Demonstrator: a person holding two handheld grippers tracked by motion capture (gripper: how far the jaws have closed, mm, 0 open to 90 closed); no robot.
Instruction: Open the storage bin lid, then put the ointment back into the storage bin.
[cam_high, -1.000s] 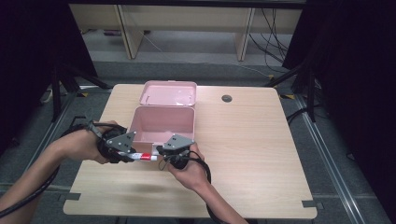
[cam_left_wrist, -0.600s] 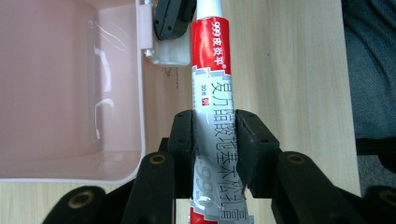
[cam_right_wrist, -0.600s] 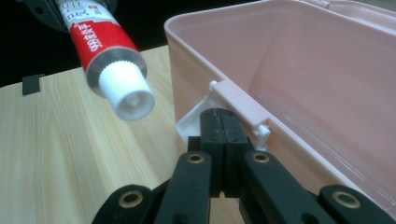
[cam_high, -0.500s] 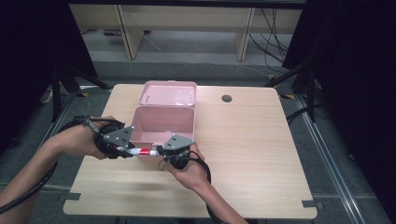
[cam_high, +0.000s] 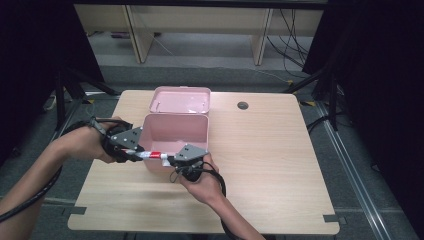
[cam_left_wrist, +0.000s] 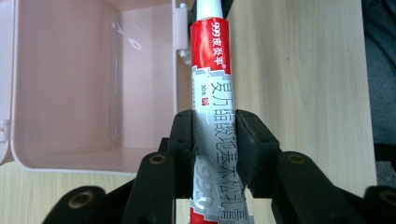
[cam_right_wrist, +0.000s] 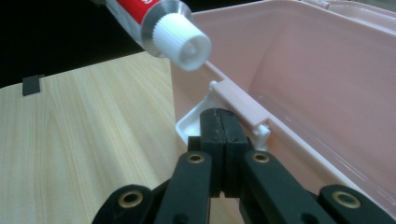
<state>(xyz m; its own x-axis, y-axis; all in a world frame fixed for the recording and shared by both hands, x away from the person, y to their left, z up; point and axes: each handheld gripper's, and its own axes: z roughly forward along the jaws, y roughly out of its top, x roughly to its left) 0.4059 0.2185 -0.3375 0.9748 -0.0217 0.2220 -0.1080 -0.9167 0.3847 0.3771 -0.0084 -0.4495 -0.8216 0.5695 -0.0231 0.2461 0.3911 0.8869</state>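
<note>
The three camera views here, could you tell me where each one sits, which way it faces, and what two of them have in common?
High view: above the person's side, looking forward and down on the table; forearms, hands, left gripper and right gripper show.
Left gripper view: rides the left gripper, looking along its jaws clamped on the red-and-silver tube, pink box beside.
Right gripper view: rides the right gripper, jaws together at the box's front latch.
Shared: both gripper views show tube and box.

The open pink plastic box (cam_high: 176, 135) stands on the pale wooden counter (cam_high: 280, 165), its hollow unobstructed from above. A red-and-silver tube (cam_high: 152, 155) bars its near rim. Bare counter lies open to the right.
</note>
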